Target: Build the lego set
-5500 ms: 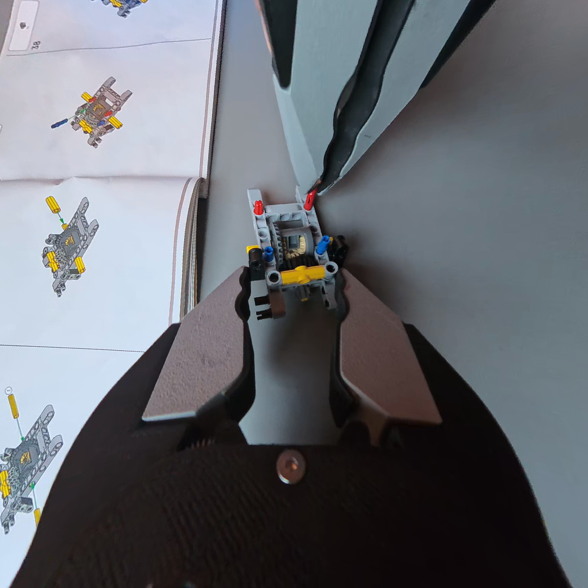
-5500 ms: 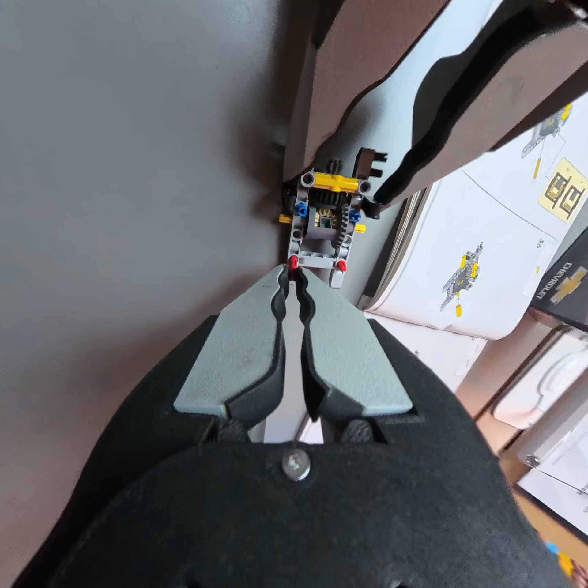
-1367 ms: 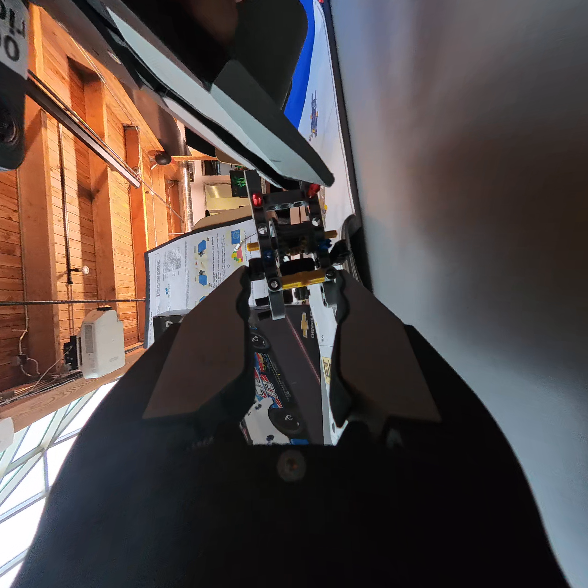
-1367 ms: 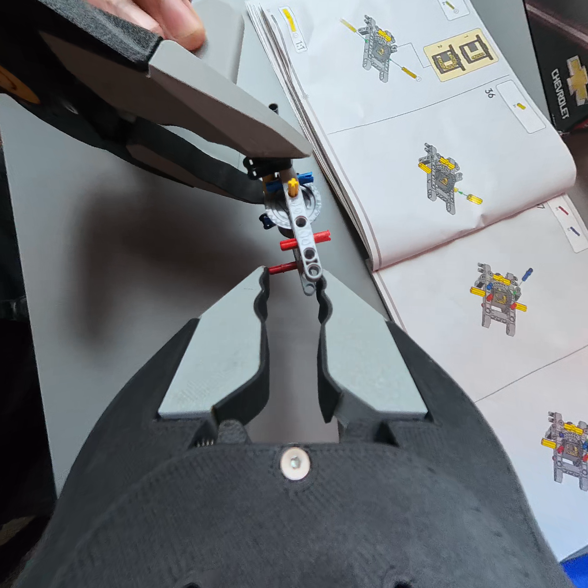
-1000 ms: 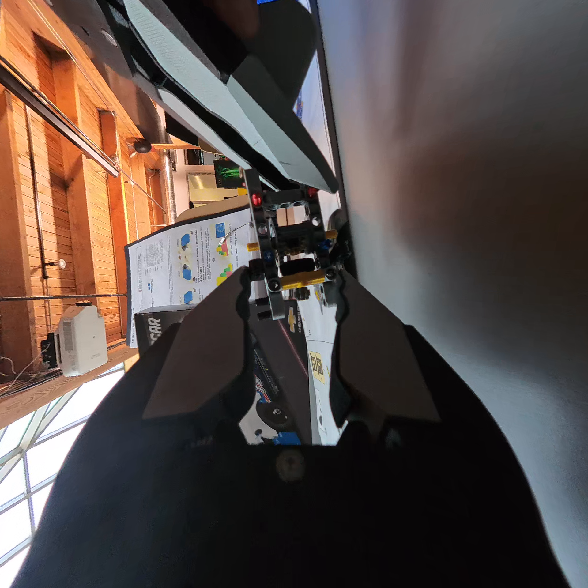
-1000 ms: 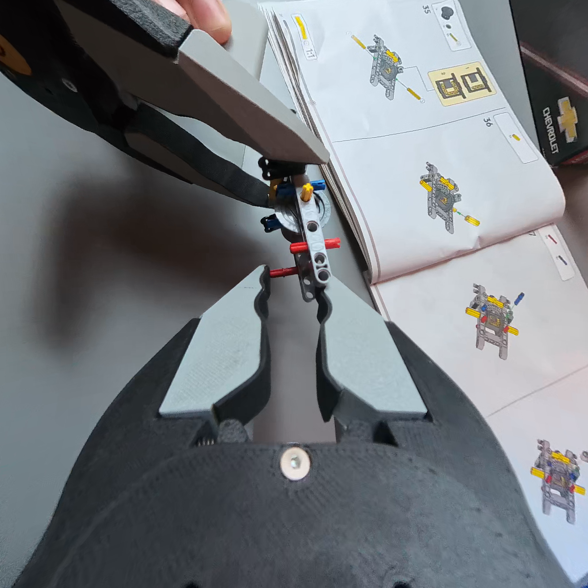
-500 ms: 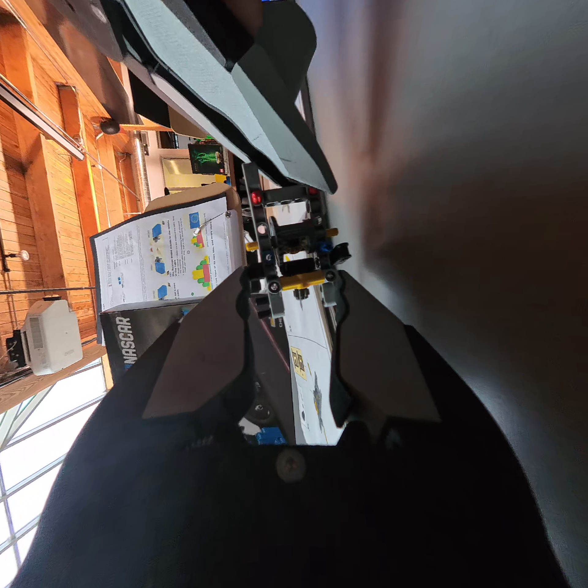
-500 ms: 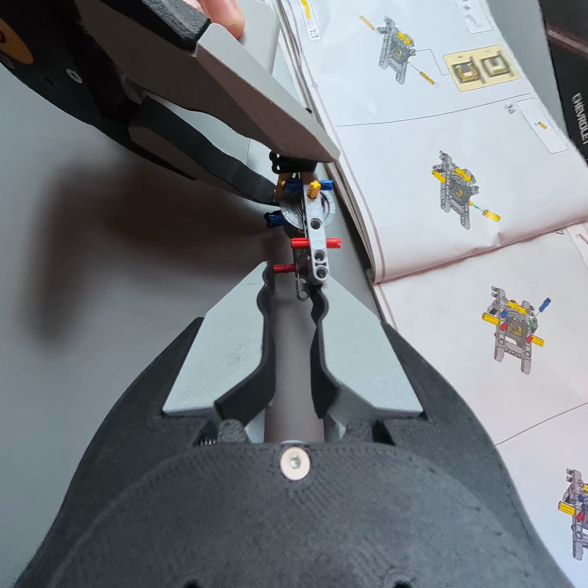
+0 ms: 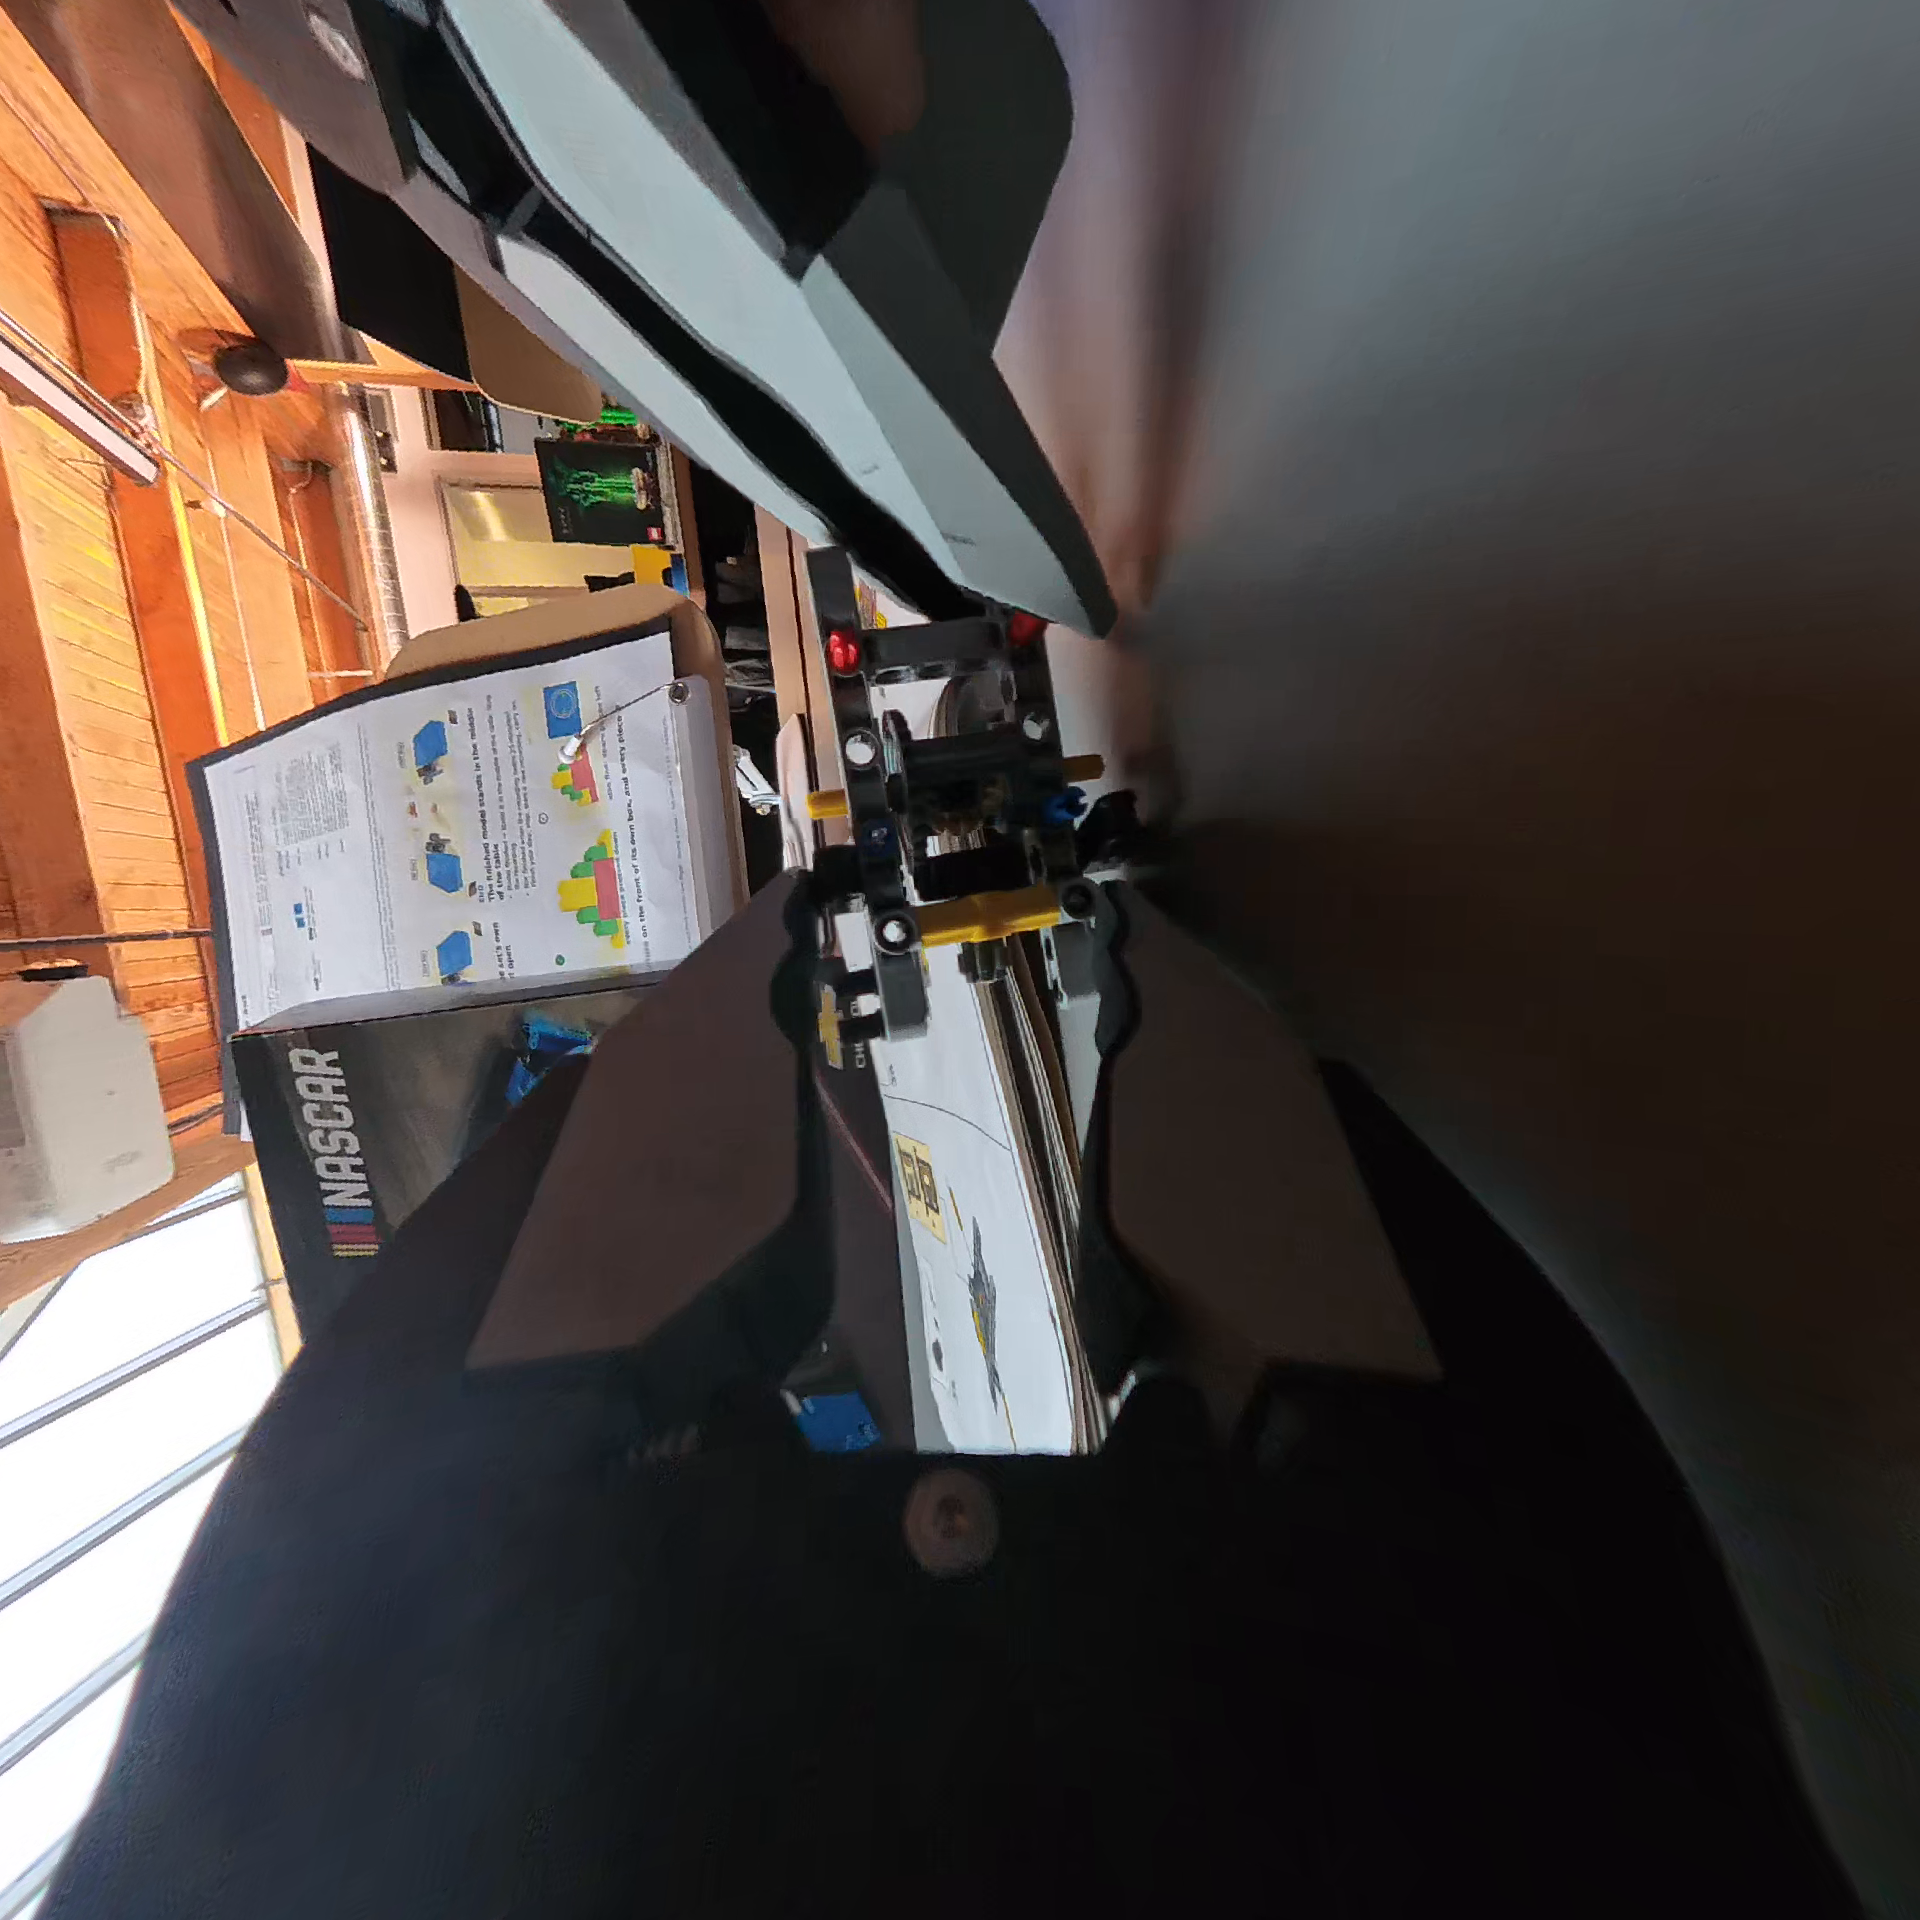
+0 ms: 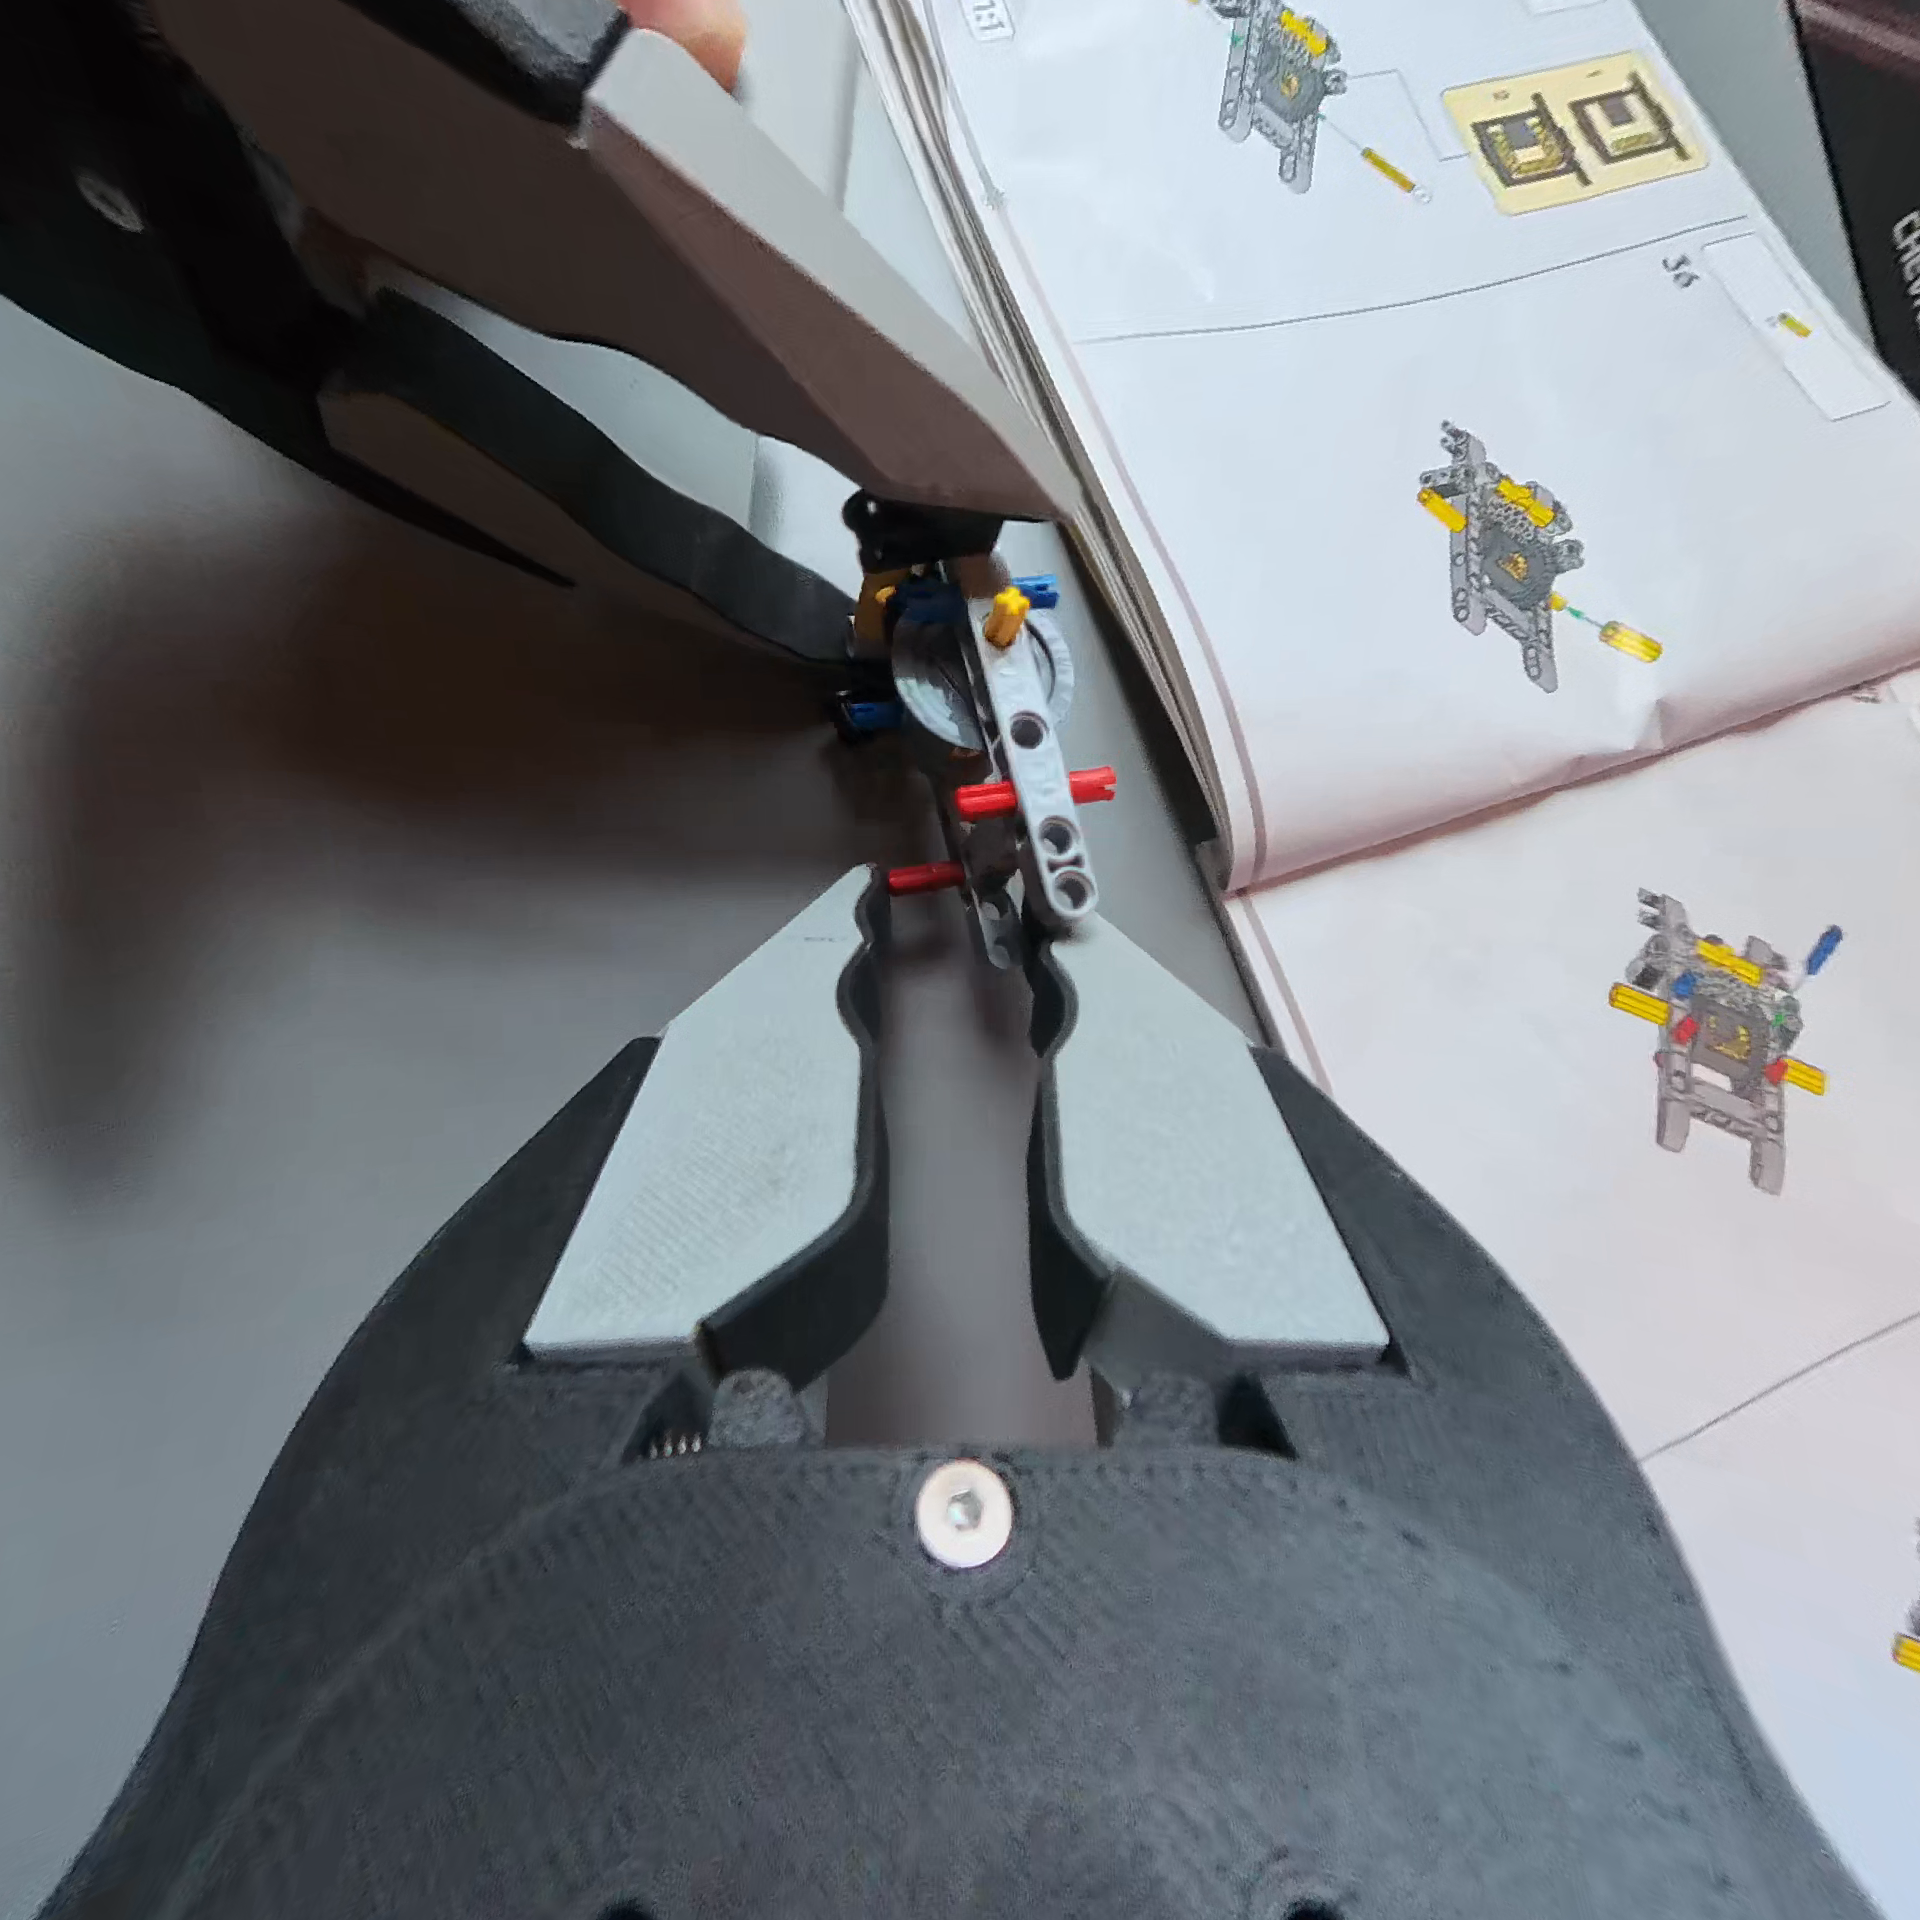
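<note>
A small grey lego assembly with a gear, a yellow axle piece, blue pins and red pins is held off the grey table. My left gripper is shut on its yellow-axle end. It also shows in the right wrist view. My right gripper is open, with a narrow gap. Its fingertips flank the other end of the assembly. A red pin touches the left fingertip and the grey beam lies against the right one. In the left wrist view the right gripper comes in from above.
The open instruction booklet lies on the table just right of the assembly and shows under the left gripper. A black set box and a standing printed sheet are behind. A fingertip shows at the top edge. My hands' fingertips stand some 5 cm from each other.
My left gripper lifted the assembly off the table and turned it on edge. My right gripper let go of the red pin, opened, then narrowed its gap around the assembly's end.
</note>
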`<state>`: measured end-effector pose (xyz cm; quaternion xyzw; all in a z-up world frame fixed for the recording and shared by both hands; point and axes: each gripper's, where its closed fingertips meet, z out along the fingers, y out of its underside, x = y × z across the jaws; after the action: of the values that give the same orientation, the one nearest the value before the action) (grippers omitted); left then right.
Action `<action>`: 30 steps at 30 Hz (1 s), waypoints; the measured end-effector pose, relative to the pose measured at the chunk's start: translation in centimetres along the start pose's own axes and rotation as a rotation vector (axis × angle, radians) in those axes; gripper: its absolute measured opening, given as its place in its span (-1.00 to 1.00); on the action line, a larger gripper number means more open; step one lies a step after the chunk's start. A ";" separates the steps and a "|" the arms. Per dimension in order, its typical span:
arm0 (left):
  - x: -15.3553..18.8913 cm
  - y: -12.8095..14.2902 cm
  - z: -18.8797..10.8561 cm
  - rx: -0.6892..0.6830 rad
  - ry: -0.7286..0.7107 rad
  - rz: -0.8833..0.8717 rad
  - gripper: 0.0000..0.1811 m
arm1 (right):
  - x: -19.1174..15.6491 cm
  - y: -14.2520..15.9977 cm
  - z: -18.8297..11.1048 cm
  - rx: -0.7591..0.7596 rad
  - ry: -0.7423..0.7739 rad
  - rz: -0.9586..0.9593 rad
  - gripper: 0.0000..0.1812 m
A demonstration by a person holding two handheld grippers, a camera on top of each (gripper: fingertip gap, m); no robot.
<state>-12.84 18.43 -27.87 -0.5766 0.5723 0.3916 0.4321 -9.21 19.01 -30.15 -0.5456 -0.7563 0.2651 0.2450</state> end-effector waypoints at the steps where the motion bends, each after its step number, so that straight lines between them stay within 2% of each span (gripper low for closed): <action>1: 0.0 0.0 0.0 -0.006 -0.003 0.009 -0.47 | -0.1 0.0 0.0 0.003 -0.021 0.019 -0.75; 6: -0.2 0.8 0.1 -0.038 0.001 -0.005 -0.43 | -0.5 -0.5 0.1 0.004 -0.011 -0.060 -0.81; 12: -0.3 1.6 0.5 -0.054 0.015 -0.045 -0.45 | 0.3 -1.0 0.7 0.070 -0.039 0.022 -0.79; 16: -0.5 2.0 0.8 -0.012 0.096 -0.242 -0.43 | 0.9 -2.2 -1.1 0.225 -0.107 0.103 -0.76; 17: -0.6 2.3 0.9 0.003 0.131 -0.328 -0.44 | 1.5 -2.5 -1.8 0.265 -0.098 0.139 -0.70; 20: -0.3 3.0 1.1 0.058 0.343 -0.672 -0.44 | 2.5 -4.5 -4.9 0.484 -0.109 0.202 -0.53; 22: 0.2 2.4 0.5 0.135 0.584 -0.902 -0.44 | 2.0 -5.4 -6.6 0.566 -0.141 0.161 -0.43; 23: 0.6 2.0 -0.1 0.163 0.736 -1.025 -0.44 | 1.7 -5.4 -7.0 0.553 -0.142 0.125 -0.48; 26: 0.0 0.4 -2.5 0.325 1.126 -1.331 -0.44 | -0.2 -4.7 -6.5 0.451 -0.157 -0.021 -0.45; 27: -0.2 0.4 -2.9 0.348 1.199 -1.380 -0.45 | -0.7 -4.5 -6.1 0.418 -0.139 -0.073 -0.44; 30: 1.3 0.4 -4.3 0.329 1.348 -1.327 -0.44 | -2.1 -4.3 -5.1 0.342 -0.062 -0.244 -0.46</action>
<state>-13.36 13.93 -27.77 -0.8194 0.3051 -0.4318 0.2214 -8.22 16.56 -23.71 -0.3922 -0.7679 0.3745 0.3408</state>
